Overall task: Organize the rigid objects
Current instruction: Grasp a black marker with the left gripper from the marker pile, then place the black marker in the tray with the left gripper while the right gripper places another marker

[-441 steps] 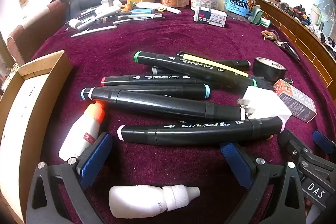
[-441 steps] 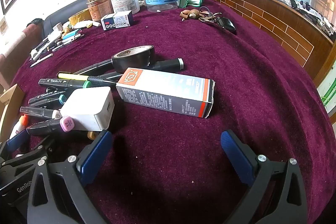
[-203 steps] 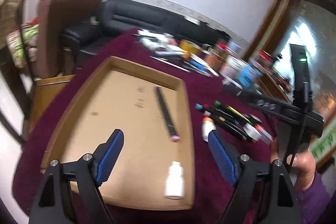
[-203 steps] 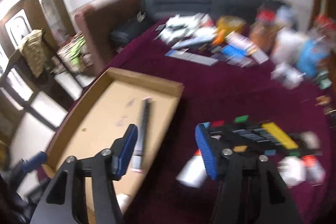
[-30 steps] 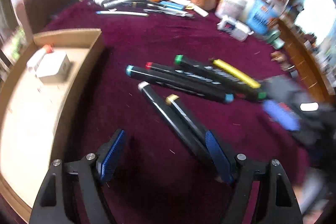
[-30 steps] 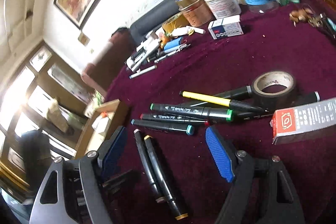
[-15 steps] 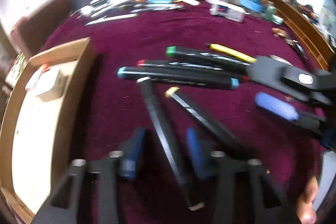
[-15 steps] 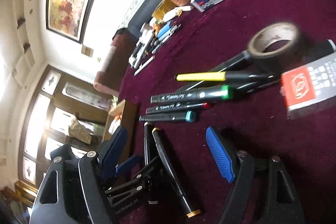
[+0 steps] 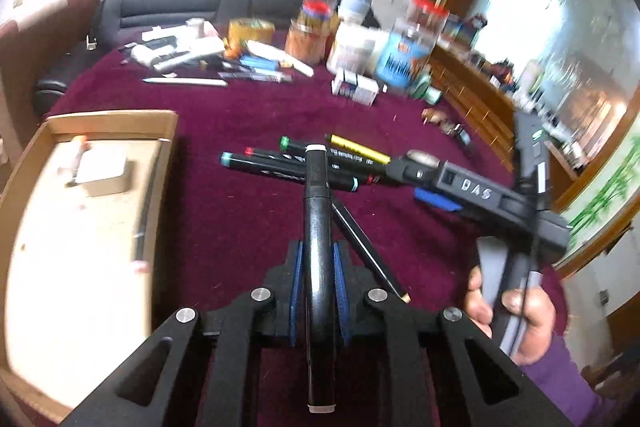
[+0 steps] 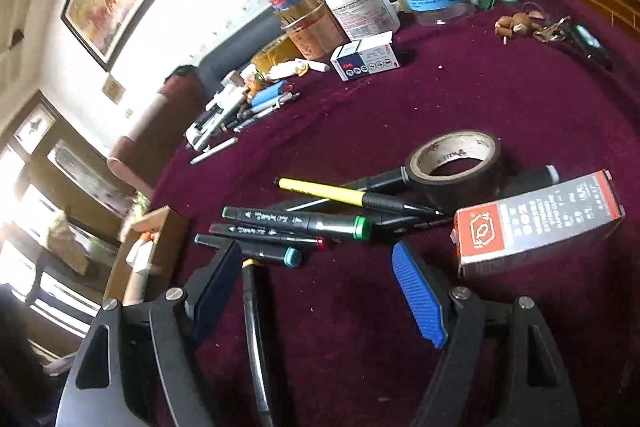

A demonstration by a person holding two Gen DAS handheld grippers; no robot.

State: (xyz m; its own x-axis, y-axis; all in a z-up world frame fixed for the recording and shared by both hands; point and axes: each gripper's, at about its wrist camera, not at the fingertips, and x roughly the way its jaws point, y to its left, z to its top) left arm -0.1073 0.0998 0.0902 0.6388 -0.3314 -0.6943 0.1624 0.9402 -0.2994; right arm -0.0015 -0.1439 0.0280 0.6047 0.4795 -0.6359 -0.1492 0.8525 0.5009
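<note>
My left hand-held gripper (image 9: 318,291) was clamped on 1 black marker (image 9: 318,227), gripped mid-barrel so it balanced clear of the worktop (image 9: 248,219) beside the cardboard tray (image 9: 116,121). My right hand-held gripper (image 10: 320,291) hovered open over the thin pen (image 10: 254,331), presumably the next pickup.

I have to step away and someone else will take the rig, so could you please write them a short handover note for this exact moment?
Left gripper: shut on a black marker.
Right gripper: open, empty, over a thin gold-tipped marker.
Done: white block and orange-capped bottle lie in the cardboard tray.
Left: carry the held marker to the tray, then the green, red, teal and yellow markers, tape roll and red-grey box.
</note>
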